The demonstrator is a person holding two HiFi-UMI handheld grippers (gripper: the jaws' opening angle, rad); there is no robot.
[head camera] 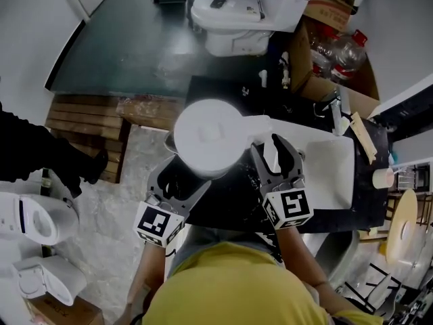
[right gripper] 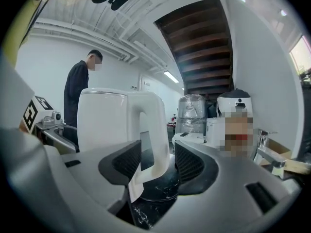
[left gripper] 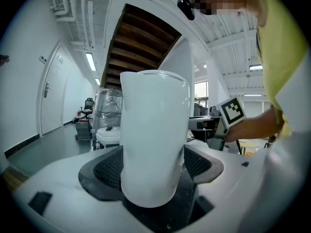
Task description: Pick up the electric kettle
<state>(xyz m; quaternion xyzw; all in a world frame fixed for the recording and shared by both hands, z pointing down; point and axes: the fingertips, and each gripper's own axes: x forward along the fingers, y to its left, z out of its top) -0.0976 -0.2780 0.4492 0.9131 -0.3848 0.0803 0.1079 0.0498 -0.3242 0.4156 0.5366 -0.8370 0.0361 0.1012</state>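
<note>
- the left gripper [left gripper: 154,168] has its jaws spread, with the body of the white electric kettle [left gripper: 153,144] standing between the dark pads [left gripper: 109,168]; the pads sit close by its sides without clamping it.
- the right gripper [right gripper: 158,163] is also spread, and the kettle's handle [right gripper: 154,125] sits between its jaws with a gap showing on the right side, so it is not squeezed.
- the kettle stands upright on its round dark base [right gripper: 156,187], on the dark counter [head camera: 230,208], lid closed.
- just right of the right gripper lies a white basin [head camera: 335,171].
- farther off, a person in black [right gripper: 75,89] stands behind the kettle.
- on the floor beyond the counter are a white toilet [head camera: 230,15] and a cardboard box [head camera: 362,80] holding plastic bottles.
</note>
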